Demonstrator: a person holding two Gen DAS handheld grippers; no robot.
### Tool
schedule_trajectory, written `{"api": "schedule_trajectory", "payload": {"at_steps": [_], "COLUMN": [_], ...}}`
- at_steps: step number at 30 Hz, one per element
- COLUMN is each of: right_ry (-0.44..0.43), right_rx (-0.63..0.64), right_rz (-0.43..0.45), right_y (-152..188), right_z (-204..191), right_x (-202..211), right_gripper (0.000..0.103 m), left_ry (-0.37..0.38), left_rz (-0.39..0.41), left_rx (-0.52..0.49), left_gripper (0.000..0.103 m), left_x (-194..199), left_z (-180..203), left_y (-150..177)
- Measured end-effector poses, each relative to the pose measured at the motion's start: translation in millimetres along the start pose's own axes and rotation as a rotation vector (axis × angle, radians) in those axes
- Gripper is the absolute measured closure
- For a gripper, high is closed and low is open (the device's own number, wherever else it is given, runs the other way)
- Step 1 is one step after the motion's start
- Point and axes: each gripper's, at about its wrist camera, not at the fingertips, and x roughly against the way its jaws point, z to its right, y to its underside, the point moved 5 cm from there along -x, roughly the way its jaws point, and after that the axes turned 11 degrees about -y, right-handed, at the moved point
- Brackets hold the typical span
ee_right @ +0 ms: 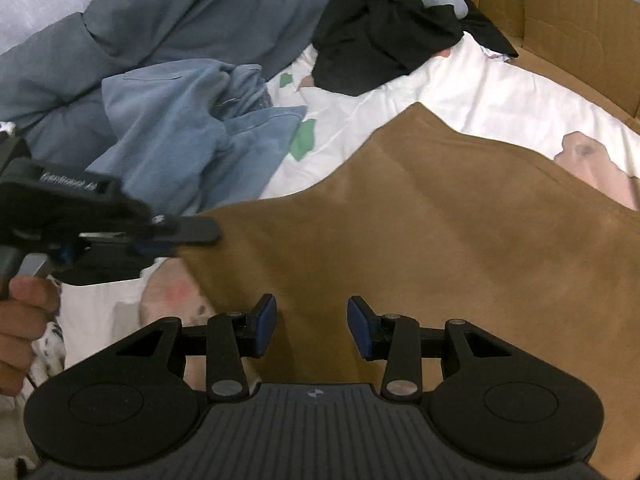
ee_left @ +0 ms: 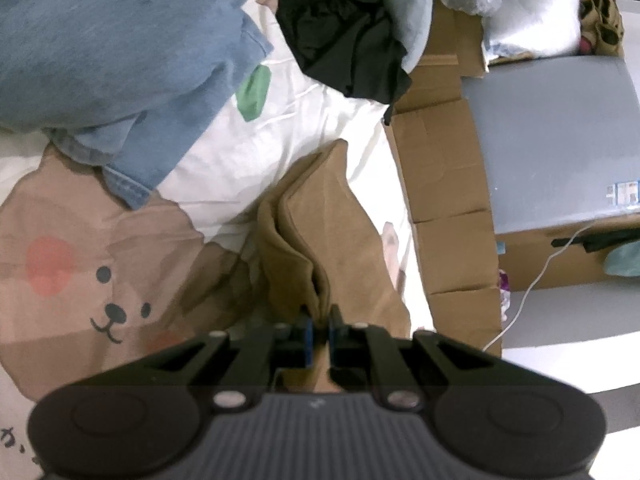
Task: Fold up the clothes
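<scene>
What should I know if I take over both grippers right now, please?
Left gripper: shut on a pinched fold of the brown garment, holding its edge up.
Right gripper: open, empty, hovering over the brown cloth.
The brown garment lies spread on the bear-print sheet; the blue denim shirt and black garment are heaped behind, unfolded.
Done: one fold seems started.
Left: finish the brown piece, then the heap.

pale lettering on left gripper (ee_right: 176,236) body, too blurred to read; nothing else legible.
</scene>
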Motion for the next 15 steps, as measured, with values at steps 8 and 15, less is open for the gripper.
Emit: {"api": "schedule_trajectory", "payload": {"at_steps": [8,15], "right_ry": [0.019,0.056], "right_rx": [-0.059,0.014], "right_rz": [0.073,0.093], "right_y": [1.0,-11.9], "right_z": [-20.3,-37.1], "right_x": [-0.7,-9.7], "right_gripper": [0.05,0.045], "left_ry": [0.042,0.059], "left_rz": [-0.017,-0.032], "left_rx": [0.054,0.051], "left_gripper": [0.096,0.096], "left_x": [-4.8,-5.2], "left_z": [5.5,10.1], "left_y": [-0.6,-3.7]}}
